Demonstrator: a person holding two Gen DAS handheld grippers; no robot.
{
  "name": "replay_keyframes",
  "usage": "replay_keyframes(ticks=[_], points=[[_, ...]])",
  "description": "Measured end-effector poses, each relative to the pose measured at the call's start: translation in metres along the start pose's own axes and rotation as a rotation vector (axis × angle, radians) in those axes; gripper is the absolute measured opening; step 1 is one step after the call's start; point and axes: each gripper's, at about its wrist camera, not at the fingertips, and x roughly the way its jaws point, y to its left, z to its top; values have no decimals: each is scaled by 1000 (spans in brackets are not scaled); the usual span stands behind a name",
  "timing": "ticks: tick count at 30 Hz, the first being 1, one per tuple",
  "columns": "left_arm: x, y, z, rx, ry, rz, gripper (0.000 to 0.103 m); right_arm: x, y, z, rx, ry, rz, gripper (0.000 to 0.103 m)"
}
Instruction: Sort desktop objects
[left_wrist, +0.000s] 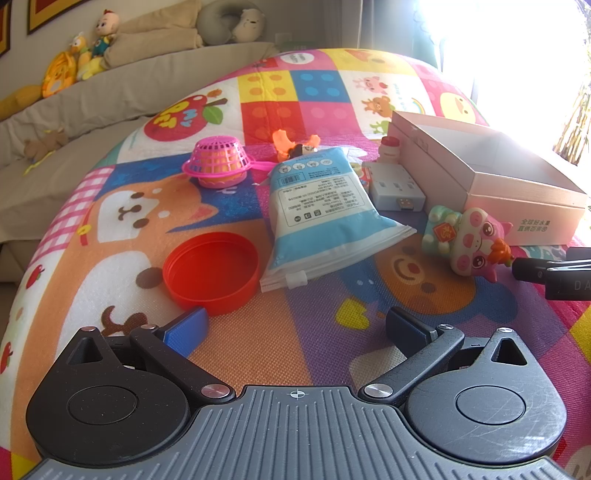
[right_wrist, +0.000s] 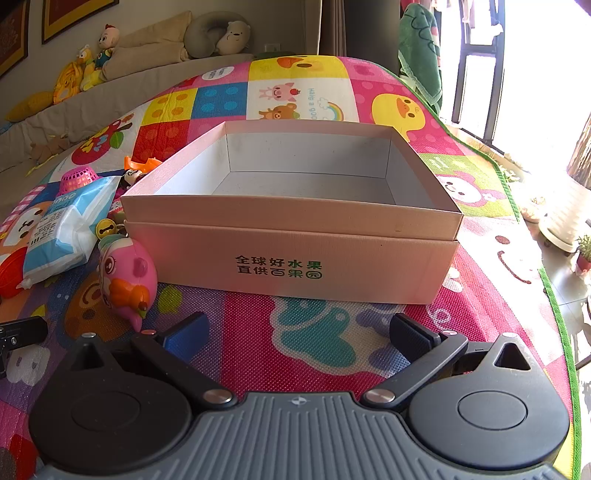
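My left gripper (left_wrist: 295, 326) hovers open over the colourful play mat (left_wrist: 258, 354), with nothing between its fingers. Just ahead lie a red round lid (left_wrist: 210, 271) and a blue-and-white packet (left_wrist: 325, 218). Farther off are a pink basket (left_wrist: 218, 158) over an orange toy, an orange figure (left_wrist: 295, 144), a white power strip (left_wrist: 397, 184) and a pink pig toy (left_wrist: 469, 240). My right gripper (right_wrist: 299, 328) is open and holds nothing, facing the front wall of an open pink cardboard box (right_wrist: 295, 254) whose inside looks bare. The pig toy (right_wrist: 127, 273) lies to the box's left.
A small red-capped bottle (left_wrist: 391, 147) stands behind the power strip. A yellow keychain (right_wrist: 107, 229) lies beside the packet (right_wrist: 70, 225). A beige sofa (left_wrist: 92, 92) with plush toys is behind the mat. The mat's green edge (right_wrist: 554, 295) falls off at the right, by potted plants (right_wrist: 583, 254).
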Motion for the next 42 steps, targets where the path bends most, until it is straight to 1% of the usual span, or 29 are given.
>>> replay_keyframes(ticks=[21, 26, 32, 37, 42], points=[[0, 0, 0, -1, 0, -1, 103, -1, 1, 0, 0, 0, -1, 103], [0, 0, 0, -1, 0, -2, 103, -3, 3, 0, 20, 5, -19, 103], [0, 0, 0, -1, 0, -2, 103, -18, 18, -10, 62, 22, -45, 103], [3, 1, 1, 7, 10, -4, 103, -28, 27, -14, 67, 67, -75, 103], [1, 0, 2, 23, 31, -17, 103, -33, 25, -19, 41, 82, -49, 103]])
